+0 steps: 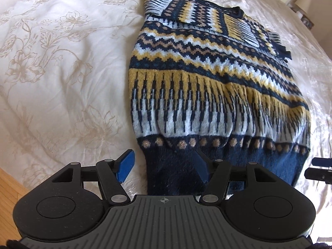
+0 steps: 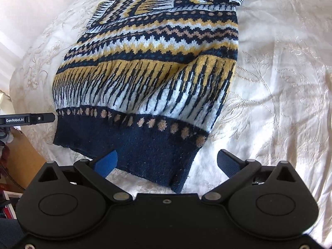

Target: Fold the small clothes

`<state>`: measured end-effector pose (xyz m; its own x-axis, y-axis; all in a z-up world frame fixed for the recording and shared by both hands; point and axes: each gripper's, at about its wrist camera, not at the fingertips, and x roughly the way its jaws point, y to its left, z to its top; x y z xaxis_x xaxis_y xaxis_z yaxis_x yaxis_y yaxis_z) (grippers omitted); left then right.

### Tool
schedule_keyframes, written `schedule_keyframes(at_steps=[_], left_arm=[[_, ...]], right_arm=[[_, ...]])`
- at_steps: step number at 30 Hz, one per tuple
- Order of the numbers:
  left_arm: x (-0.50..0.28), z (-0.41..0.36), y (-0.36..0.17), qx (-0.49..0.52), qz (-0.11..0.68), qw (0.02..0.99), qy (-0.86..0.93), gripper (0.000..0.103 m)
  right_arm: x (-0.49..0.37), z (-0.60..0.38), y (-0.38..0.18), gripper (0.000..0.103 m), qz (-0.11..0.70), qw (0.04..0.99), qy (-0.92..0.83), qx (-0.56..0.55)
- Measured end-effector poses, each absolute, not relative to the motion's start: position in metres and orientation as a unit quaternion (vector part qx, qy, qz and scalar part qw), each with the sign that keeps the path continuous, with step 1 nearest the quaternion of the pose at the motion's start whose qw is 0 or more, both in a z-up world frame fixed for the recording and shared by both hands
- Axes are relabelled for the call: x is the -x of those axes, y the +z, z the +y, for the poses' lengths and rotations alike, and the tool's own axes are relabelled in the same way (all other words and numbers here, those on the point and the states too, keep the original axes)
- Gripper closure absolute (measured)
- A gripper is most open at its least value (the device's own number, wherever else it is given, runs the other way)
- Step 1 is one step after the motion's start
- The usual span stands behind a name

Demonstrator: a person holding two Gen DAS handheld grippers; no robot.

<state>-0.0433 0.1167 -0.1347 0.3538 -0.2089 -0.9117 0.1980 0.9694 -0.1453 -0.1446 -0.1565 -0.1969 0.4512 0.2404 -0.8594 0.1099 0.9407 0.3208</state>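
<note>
A knitted sweater [image 1: 207, 78] lies flat on a white bedspread [image 1: 62, 72], its sleeves folded in across the chest near the collar. It carries bands of navy, pale blue, mustard yellow and tan: zigzags in the upper half, long dark spikes over yellow and pale blue below, then a row of tan dots above a plain navy ribbed hem [image 2: 128, 145]. The knit bunches into soft ridges just above the hem.

The left gripper [image 1: 164, 170] sits at the hem's left corner with its blue pads [image 1: 126, 166] spread apart; the navy rib lies between them, and neither pad is seen pressing it. The right gripper [image 2: 168, 164] straddles the hem's right corner, released, its blue pads [image 2: 105, 164] standing wide of the cloth, the corner drooping between them. Whether either far pad touches the knit is hard to make out, since the hem covers part of it.

The collar end is cut off at the top of the right wrist view. Each gripper shows only as a black sliver at the edge of the other's view.

The bedspread is embroidered with pale gold flowers and stems. A strip of wooden floor [image 1: 10, 191] shows at the bed's edge, and a lamp shade [image 1: 303, 2] stands blurred in the far corner
</note>
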Motion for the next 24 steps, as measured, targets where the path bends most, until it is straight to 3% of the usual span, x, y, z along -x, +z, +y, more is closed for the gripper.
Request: schedule_keyframes(at_steps=[21,24], left_arm=[[0.09,0.136,-0.141,0.0,0.535,0.826,-0.178,0.043],[0.094,0.142,-0.143,0.002,0.532,0.828,-0.18,0.038]], right_arm=[[0.206,-0.123,-0.182,0.001,0.467,0.865,-0.027,-0.181],[0.211,-0.121,-0.183,0.001,0.463,0.864,-0.032,-0.195]])
